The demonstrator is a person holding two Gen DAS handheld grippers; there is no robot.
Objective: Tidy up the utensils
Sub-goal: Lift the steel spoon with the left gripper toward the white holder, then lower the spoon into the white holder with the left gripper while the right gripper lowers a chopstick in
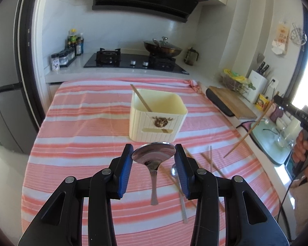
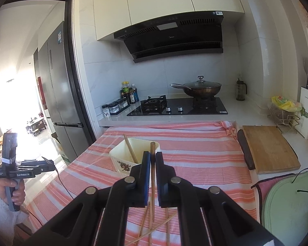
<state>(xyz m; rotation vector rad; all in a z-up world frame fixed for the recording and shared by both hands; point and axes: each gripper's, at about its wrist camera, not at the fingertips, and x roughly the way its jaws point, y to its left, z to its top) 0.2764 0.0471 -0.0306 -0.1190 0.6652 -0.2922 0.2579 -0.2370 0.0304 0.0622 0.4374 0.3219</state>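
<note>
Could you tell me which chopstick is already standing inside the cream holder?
The one leaning in the holder; another is in the right gripper, others lie on the cloth.

A table covered by a pink-and-white striped cloth (image 1: 82, 123) carries a cream utensil holder (image 1: 157, 119) standing upright near its middle. Nearer the camera, loose wooden chopsticks (image 1: 210, 160) lie crossed on the cloth beside a metal spoon (image 1: 179, 192).
</note>
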